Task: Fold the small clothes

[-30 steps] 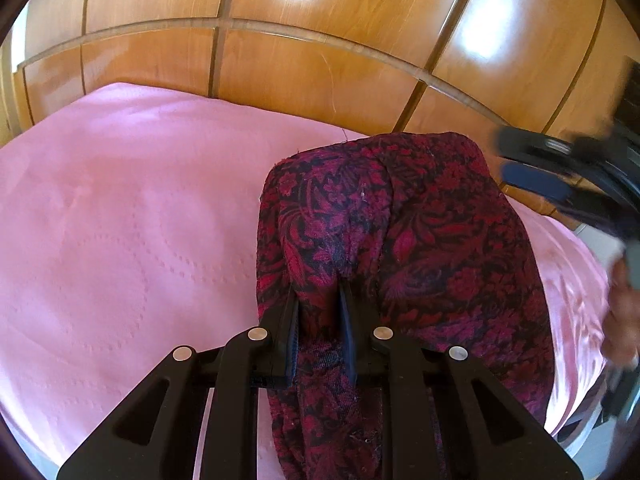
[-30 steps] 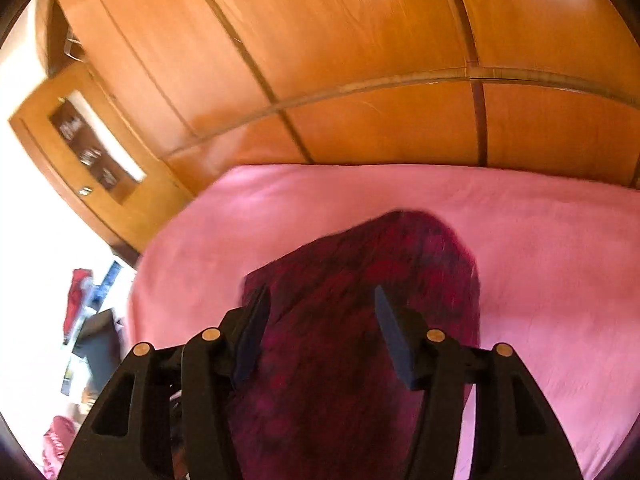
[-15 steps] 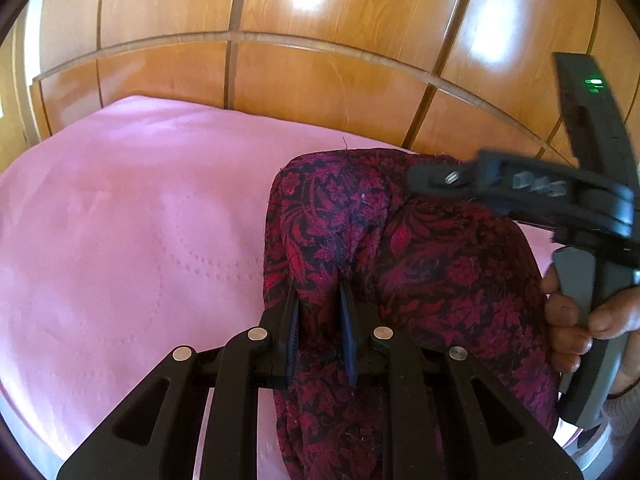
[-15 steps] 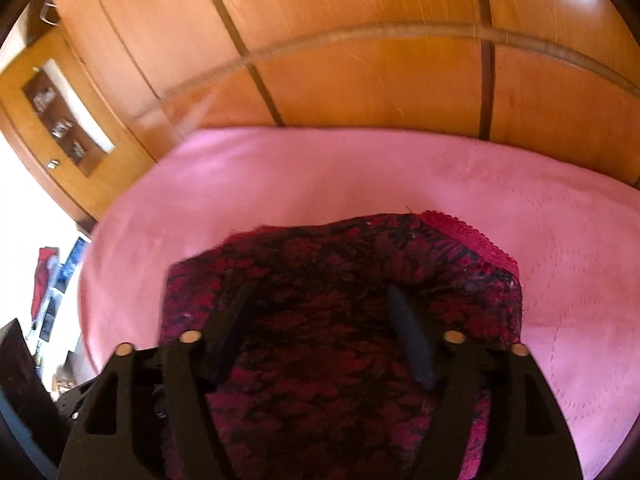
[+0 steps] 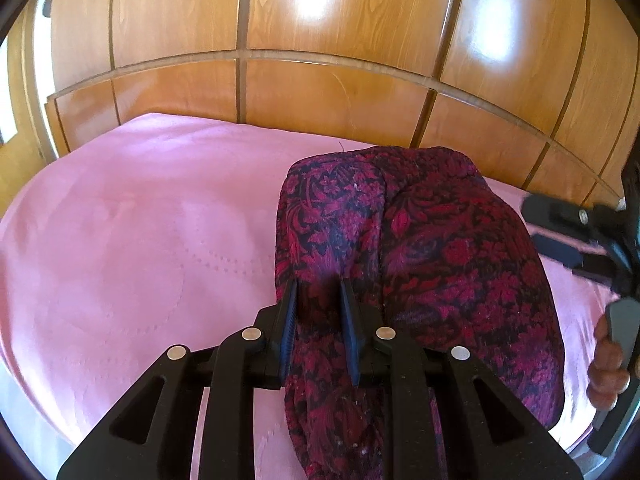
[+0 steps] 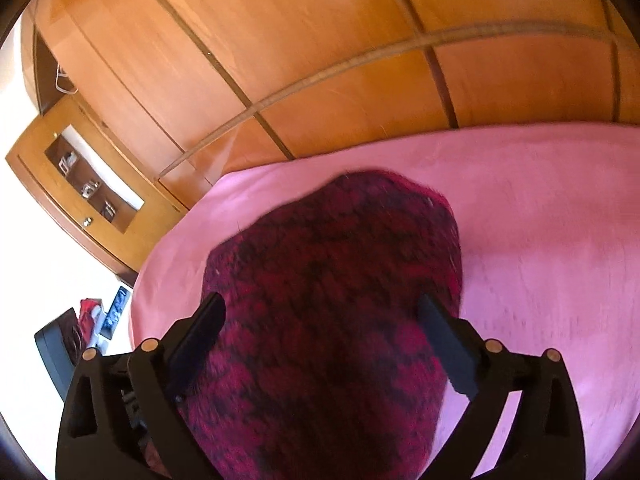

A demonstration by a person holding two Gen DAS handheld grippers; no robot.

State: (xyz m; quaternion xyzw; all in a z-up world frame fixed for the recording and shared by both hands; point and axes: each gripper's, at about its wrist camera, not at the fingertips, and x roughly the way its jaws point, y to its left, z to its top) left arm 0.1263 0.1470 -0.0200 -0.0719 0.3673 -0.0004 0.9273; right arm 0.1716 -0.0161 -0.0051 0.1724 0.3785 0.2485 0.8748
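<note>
Home bedroom – pink bedspread (image 5: 140, 240), wooden wardrobe (image 5: 340, 20)

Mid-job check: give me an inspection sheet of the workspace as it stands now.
Surface: pink bedspread, smooth, faint stitched pattern.
Job's things: dark red floral garment, lying bunched on the bedspread.
Clutter: nothing seen on the bedspread.
Grippers: left tongs shut on a fold of the garment; right tongs have just been opening and stand wide above the garment, gripping nothing.
Cables: nothing seen.
Surroundings: wooden wardrobe panels; small glass-fronted cabinet.
</note>
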